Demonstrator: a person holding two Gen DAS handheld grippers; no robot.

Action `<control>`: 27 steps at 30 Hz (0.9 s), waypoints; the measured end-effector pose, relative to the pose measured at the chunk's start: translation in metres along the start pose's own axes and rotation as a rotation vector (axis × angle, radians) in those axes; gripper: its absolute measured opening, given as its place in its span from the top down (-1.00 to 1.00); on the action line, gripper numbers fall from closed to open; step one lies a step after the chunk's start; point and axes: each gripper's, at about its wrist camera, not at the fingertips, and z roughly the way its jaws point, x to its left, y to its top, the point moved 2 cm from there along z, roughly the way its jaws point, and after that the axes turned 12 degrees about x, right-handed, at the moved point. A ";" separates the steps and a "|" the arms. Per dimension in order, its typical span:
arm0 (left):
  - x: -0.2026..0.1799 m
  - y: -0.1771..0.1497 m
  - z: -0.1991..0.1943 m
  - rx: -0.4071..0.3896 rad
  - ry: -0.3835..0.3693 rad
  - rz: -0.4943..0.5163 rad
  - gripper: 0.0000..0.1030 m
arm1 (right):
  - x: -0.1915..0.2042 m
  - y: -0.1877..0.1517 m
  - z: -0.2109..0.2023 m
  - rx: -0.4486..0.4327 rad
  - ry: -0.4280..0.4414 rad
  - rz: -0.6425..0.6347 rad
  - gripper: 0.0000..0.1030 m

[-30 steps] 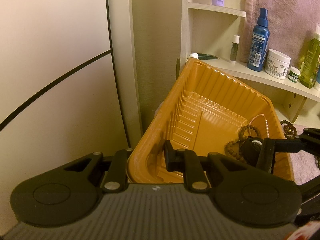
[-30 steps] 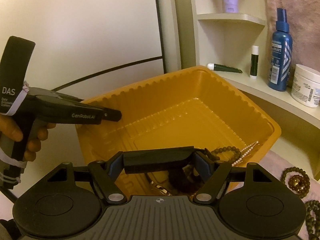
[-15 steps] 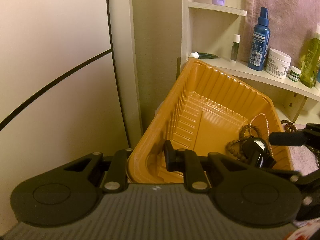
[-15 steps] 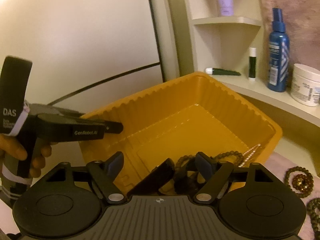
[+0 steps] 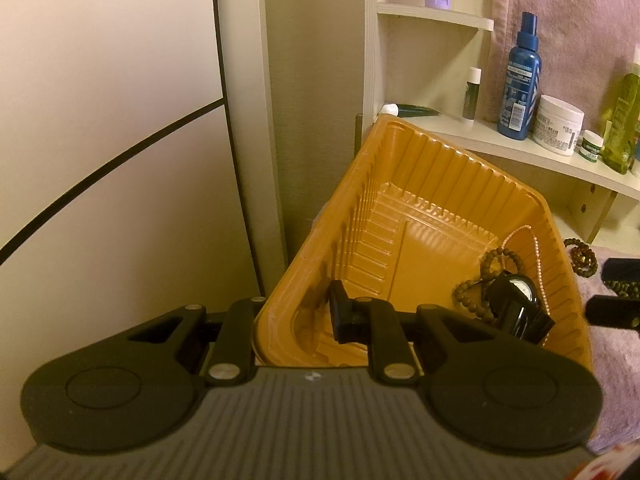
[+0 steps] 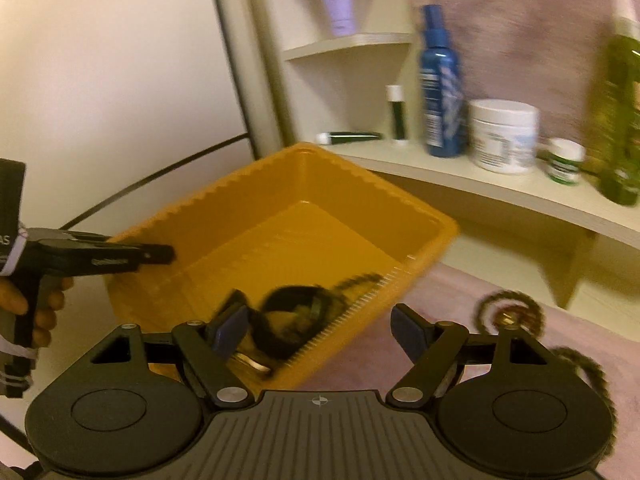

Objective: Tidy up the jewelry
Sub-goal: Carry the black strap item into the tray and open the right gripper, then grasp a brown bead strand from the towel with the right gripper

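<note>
An orange plastic tray [image 5: 420,184] stands tilted, and my left gripper [image 5: 292,320] is shut on its near rim, one finger inside and one outside. A black watch [image 5: 516,300], a brown bead bracelet [image 5: 480,276] and a pearl strand [image 5: 536,256] lie in the tray's low corner. My right gripper [image 6: 320,330] is open wide and holds nothing, just off the tray's [image 6: 280,184] right corner; the watch [image 6: 288,320] shows blurred beyond its left finger. Its tips [image 5: 616,308] show at the left wrist view's right edge. More bead bracelets [image 6: 508,312] rest on the pink cloth [image 6: 460,292].
A shelf [image 6: 460,176] behind the tray carries a blue spray bottle [image 6: 440,92], a white jar [image 6: 502,136], a small jar [image 6: 564,160], a green bottle [image 6: 616,112] and a lip balm [image 6: 396,114]. A hand [image 6: 40,308] grips the left gripper's handle. A pale wall [image 5: 100,120] stands at left.
My right gripper let go of the black watch, which now lies in the tray. It opened wide and drew back to the right, out of the tray. The left gripper kept still.
</note>
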 end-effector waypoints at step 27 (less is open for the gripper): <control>-0.005 0.000 0.000 0.014 0.037 0.040 0.61 | -0.110 0.000 0.010 0.075 -0.193 0.049 -0.51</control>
